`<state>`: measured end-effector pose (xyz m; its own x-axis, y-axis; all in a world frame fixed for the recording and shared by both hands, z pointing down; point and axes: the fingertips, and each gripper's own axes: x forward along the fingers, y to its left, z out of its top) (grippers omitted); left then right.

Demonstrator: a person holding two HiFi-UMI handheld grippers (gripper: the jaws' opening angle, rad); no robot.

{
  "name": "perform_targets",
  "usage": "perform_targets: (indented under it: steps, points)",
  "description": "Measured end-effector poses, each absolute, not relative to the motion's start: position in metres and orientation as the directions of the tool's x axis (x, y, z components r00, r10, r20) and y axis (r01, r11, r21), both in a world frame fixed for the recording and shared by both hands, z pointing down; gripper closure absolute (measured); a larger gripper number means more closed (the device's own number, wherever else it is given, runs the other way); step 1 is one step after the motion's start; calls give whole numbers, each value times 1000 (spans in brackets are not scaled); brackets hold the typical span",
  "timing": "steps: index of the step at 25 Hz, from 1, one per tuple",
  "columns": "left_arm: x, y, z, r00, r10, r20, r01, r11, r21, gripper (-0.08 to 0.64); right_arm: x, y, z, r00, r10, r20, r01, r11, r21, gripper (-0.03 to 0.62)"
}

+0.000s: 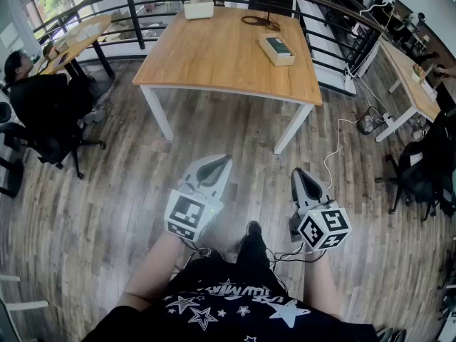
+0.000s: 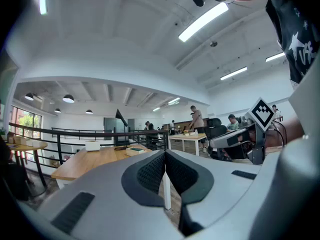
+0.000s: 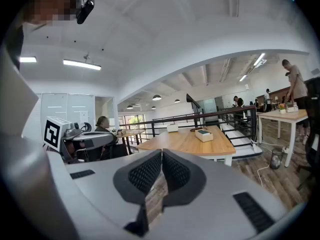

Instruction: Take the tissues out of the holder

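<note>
The tissue holder (image 1: 277, 48), a pale wooden box with a dark green top, lies on the right part of the wooden table (image 1: 214, 55) across the floor from me. It appears small in the left gripper view as the holder (image 2: 135, 151) and in the right gripper view as the holder (image 3: 204, 134). My left gripper (image 1: 215, 164) and right gripper (image 1: 298, 174) hover side by side over the floor, well short of the table. In their own views the left gripper (image 2: 165, 159) and right gripper (image 3: 161, 156) have pads together with nothing between them.
A white box (image 1: 199, 8) and a coiled cable (image 1: 259, 22) also sit on the table. A black railing (image 1: 335, 20) runs behind it. A seated person (image 1: 32, 95) is at the left; a desk (image 1: 406, 77), an office chair (image 1: 420, 173) and a floor cable (image 1: 342, 137) are at the right.
</note>
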<state>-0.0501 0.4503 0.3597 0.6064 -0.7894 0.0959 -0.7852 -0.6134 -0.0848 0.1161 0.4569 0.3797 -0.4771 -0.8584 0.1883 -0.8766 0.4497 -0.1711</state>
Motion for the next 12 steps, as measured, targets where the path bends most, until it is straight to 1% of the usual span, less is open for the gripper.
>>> perform_targets:
  steps: [5,12]
  points:
    - [-49,458,351,609,-788,90,-782,-615,-98,546,107,463,378,-491,-851,186,-869,465,-168,571]
    - [-52,455,366,606,-786,123,-786,-616,-58,546,101,466,381,-499,-842,205,-866,473,-164,571]
